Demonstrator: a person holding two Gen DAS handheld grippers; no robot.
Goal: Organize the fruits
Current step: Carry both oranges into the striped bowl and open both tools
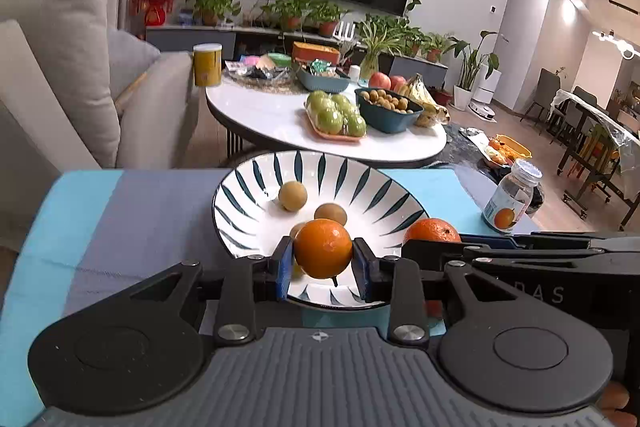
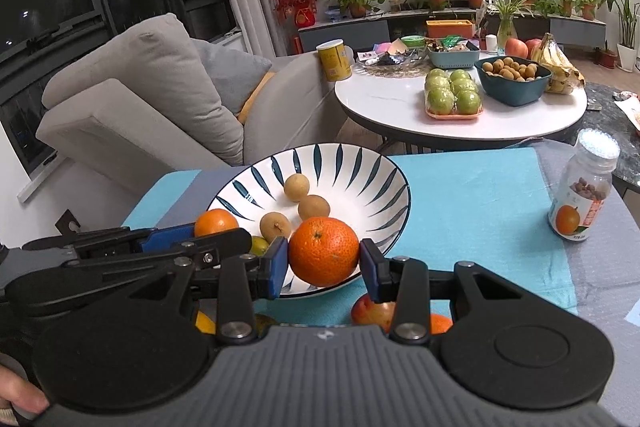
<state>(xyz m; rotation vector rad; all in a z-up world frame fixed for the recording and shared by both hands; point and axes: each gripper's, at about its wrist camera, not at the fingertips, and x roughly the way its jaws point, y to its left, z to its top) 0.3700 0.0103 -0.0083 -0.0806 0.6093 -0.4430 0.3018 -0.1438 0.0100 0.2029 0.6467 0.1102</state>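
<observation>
A white bowl with dark blue leaf stripes [image 1: 256,183] [image 2: 360,163] stands on a blue mat. Several small brown longans [image 1: 293,195] [image 2: 297,187] lie in it. My left gripper [image 1: 322,254] is shut on a smooth orange [image 1: 322,247] above the bowl's near rim. My right gripper [image 2: 323,258] is shut on a rougher orange [image 2: 323,251], also above the near rim, to the right of the left one. That second orange shows in the left wrist view [image 1: 432,230]. The left gripper's orange shows in the right wrist view [image 2: 216,222].
A bottle with an orange label [image 1: 510,201] [image 2: 582,193] stands on the mat at right. More fruit [image 2: 372,311] lies on the mat below my right gripper. A white round table [image 2: 380,103] behind holds green apples, longans and bananas. A grey sofa [image 2: 152,95] is at left.
</observation>
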